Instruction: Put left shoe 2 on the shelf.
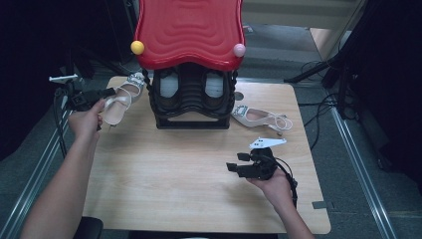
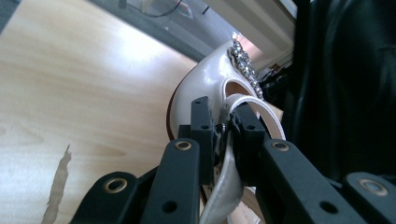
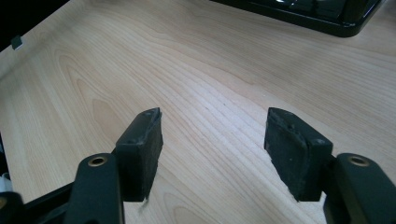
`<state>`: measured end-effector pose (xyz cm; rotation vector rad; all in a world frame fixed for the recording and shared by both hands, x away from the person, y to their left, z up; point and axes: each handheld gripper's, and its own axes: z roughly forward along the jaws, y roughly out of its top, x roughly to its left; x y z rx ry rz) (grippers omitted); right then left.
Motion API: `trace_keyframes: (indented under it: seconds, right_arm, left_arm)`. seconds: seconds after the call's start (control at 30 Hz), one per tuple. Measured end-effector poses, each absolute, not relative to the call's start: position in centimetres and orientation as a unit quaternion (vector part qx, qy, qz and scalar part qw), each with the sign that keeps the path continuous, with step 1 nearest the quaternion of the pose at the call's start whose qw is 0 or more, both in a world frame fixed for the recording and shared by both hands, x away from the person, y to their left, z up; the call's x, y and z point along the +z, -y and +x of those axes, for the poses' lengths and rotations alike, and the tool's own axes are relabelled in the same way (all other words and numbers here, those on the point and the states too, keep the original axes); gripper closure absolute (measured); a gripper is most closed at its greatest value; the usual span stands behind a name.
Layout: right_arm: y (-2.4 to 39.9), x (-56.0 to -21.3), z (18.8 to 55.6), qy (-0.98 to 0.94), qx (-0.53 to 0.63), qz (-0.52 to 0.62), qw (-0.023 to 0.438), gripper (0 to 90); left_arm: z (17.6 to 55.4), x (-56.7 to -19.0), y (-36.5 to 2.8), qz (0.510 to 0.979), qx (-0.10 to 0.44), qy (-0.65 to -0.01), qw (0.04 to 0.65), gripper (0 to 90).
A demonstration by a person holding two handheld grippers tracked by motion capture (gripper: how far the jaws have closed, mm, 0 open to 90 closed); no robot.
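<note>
A white heeled shoe (image 1: 119, 102) with a jewelled toe hangs above the table's far left corner, beside a black shoe rack (image 1: 191, 102). My left gripper (image 1: 107, 93) is shut on the shoe's strap (image 2: 224, 154); the jewelled trim (image 2: 243, 60) points away from me. A second white shoe (image 1: 259, 118) lies on the table to the right of the rack. My right gripper (image 1: 238, 164) hovers over the table's right half, open, its jaws (image 3: 212, 149) wide apart over bare wood.
The rack has a wavy red top (image 1: 189, 30) with a yellow knob (image 1: 137, 47) and a pink knob (image 1: 239, 50); two pale shoes (image 1: 169, 85) sit inside it. The wooden table (image 1: 189, 189) has dark cloth and cables around it.
</note>
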<state>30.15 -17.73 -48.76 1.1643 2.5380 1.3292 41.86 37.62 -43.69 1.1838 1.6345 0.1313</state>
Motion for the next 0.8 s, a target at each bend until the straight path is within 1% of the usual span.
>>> trace_keyframes:
  seconds: [0.1,0.37,0.8]
  right_arm:
    - [17.7,-48.8,30.2,-0.822,0.429,0.375,0.028,37.4]
    - [17.8,-48.8,30.2,-0.821,0.429,0.374,0.03,37.5]
    - [17.9,-48.7,30.2,-0.821,0.428,0.375,0.031,37.5]
  left_arm:
    - [41.9,-42.4,-37.6,0.491,0.063,-0.683,0.537,82.3]
    - [42.1,-38.2,-37.9,0.493,0.076,-0.673,0.545,82.3]
    - [42.5,-31.5,-37.3,0.51,0.097,-0.653,0.552,82.3]
